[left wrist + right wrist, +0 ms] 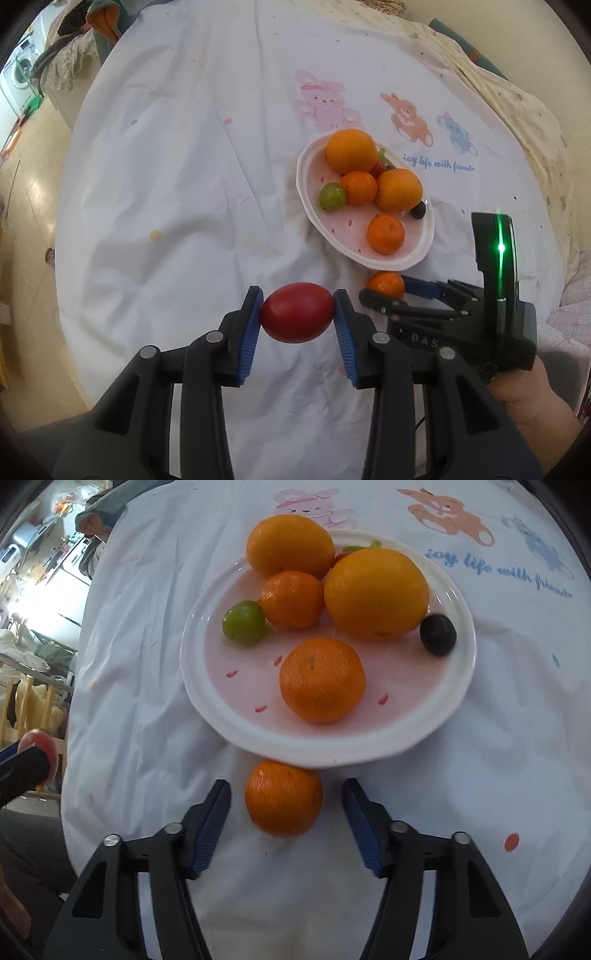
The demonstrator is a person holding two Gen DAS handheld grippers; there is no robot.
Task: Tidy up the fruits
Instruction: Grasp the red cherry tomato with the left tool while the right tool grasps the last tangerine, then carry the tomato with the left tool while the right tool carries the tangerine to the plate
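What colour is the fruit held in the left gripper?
Red fruit, shown best in the left wrist view.

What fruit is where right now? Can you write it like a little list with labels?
plate: white plate on the cartoon tablecloth
on the plate: two big oranges, two tangerines, a green grape, a dark grape
off the plate: one tangerine on the cloth, right beside the rim
left gripper: jaws shut on a red fruit
right gripper: jaws open on either side of the loose tangerine, not touching it
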